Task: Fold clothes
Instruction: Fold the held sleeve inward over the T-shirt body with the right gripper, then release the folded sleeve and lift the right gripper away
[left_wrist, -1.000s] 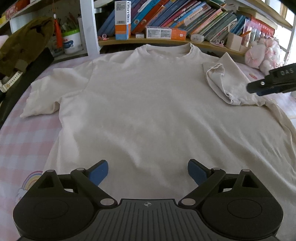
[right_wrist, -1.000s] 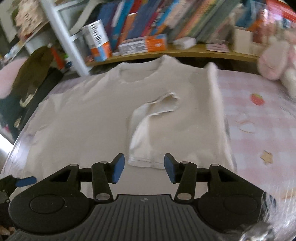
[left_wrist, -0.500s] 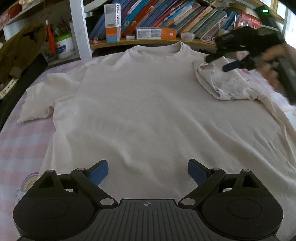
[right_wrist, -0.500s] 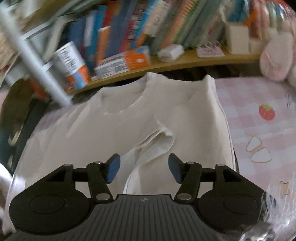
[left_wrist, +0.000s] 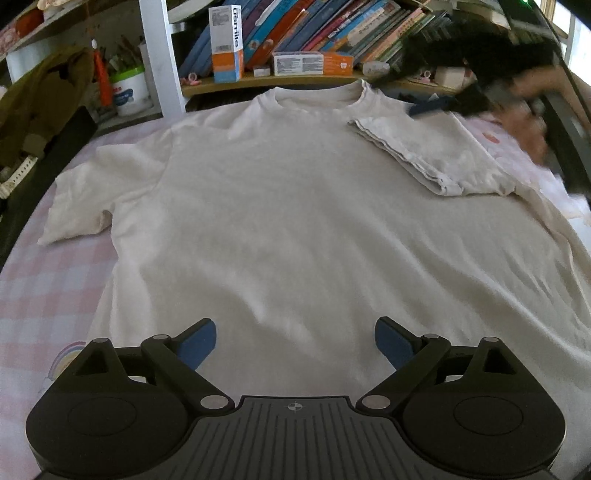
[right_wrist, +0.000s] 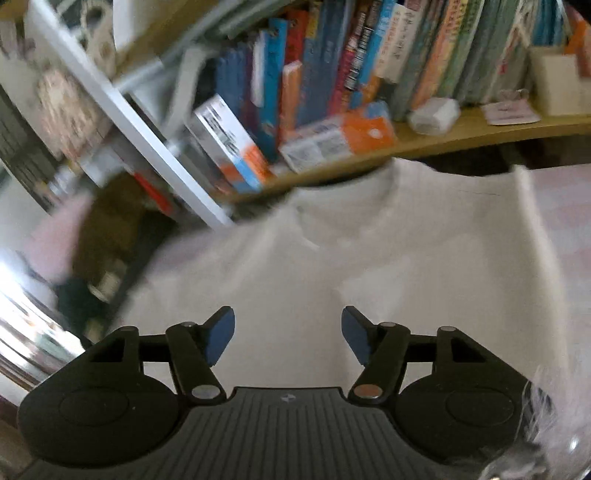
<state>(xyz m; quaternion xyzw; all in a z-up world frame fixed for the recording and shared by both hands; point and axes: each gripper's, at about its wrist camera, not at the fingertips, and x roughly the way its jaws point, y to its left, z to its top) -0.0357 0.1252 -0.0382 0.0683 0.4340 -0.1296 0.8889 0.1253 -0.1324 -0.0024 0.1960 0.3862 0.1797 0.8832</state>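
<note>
A cream T-shirt (left_wrist: 288, 221) lies flat on a pink checked sheet (left_wrist: 44, 295), collar toward the bookshelf. Its right sleeve (left_wrist: 428, 147) is folded in over the chest; the left sleeve (left_wrist: 81, 199) lies spread out. My left gripper (left_wrist: 294, 345) hovers open over the lower hem with nothing between its fingers. My right gripper (right_wrist: 288, 332) hangs above the shirt's right shoulder (right_wrist: 424, 236), jaws opening, nothing between them. In the left wrist view the right gripper (left_wrist: 436, 107) shows blurred near the collar, held by a hand (left_wrist: 528, 129).
A wooden bookshelf (left_wrist: 295, 79) full of books runs along the far edge, with an orange-and-white box (left_wrist: 226, 44) and a white post (left_wrist: 159, 55). A dark olive garment (left_wrist: 40, 103) lies at the far left. A bucket (left_wrist: 129, 92) stands beside it.
The right gripper left the folded sleeve, widened its jaws, and moved up toward the collar and shelf. The left gripper stayed put and open.
</note>
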